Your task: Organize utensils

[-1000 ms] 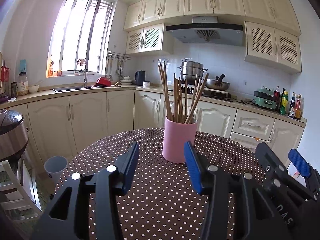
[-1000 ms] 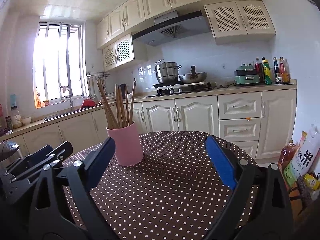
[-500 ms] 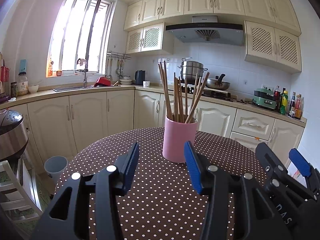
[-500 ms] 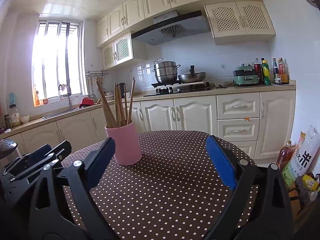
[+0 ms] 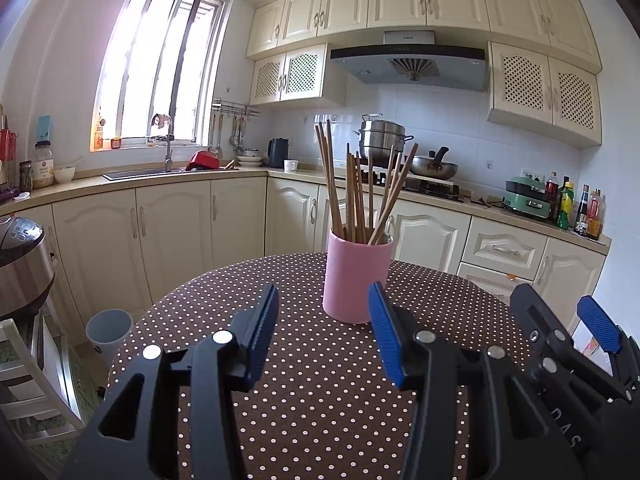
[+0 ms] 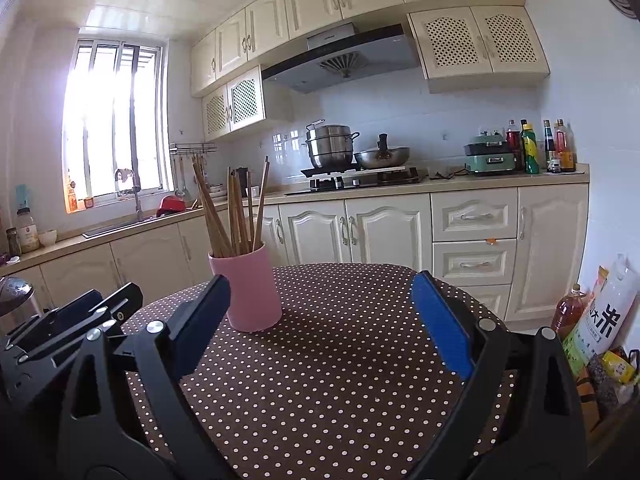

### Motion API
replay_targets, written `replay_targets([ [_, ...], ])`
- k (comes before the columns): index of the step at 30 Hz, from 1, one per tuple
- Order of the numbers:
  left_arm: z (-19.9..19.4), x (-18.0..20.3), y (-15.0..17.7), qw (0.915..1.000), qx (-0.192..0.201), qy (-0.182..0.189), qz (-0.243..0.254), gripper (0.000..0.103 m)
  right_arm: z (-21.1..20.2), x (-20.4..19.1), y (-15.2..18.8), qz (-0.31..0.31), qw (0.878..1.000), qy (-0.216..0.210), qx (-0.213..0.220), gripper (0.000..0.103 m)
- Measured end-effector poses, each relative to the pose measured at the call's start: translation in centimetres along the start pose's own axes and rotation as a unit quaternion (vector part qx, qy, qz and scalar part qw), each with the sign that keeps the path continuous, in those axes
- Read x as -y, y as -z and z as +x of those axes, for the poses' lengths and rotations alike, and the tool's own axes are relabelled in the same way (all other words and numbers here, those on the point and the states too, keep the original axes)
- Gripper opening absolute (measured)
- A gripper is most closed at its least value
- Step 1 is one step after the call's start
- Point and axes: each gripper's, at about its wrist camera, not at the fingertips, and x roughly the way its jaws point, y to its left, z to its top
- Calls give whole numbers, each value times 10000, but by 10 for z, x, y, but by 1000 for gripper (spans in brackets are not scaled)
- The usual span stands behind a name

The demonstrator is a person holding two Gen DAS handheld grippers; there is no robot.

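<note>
Chopsticks (image 5: 362, 192) stand bundled in a pink cup (image 5: 357, 278) toward the far edge of the dotted tabletop (image 5: 320, 360), seen from my left claw (image 5: 323, 334), whose blue pads are spread with nothing between them; the cup sits just beyond the gap, a little right of centre. My right claw (image 5: 560, 320) shows at the lower right of this view, beside the left one. The sticks look like light, stiff wood, thin and likely to slip or fan out, so I judge the exposed upper shafts the place to pinch. From the right claw (image 6: 320, 320), also spread wide and empty, the cup (image 6: 252, 286) stands toward the tabletop's (image 6: 340, 360) far left edge, chopsticks (image 6: 232, 208) leaning several ways, and my left claw (image 6: 76, 316) sits at lower left. Nothing else lies on the tabletop; the cup seems light enough to tip if nudged.
</note>
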Motion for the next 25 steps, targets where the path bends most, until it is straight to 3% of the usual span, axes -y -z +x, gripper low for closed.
replay_targets([
  [25,0,-2,0,10000,-31,-17,39,47,2,-1,-1,-44,10000,29,-26,91],
])
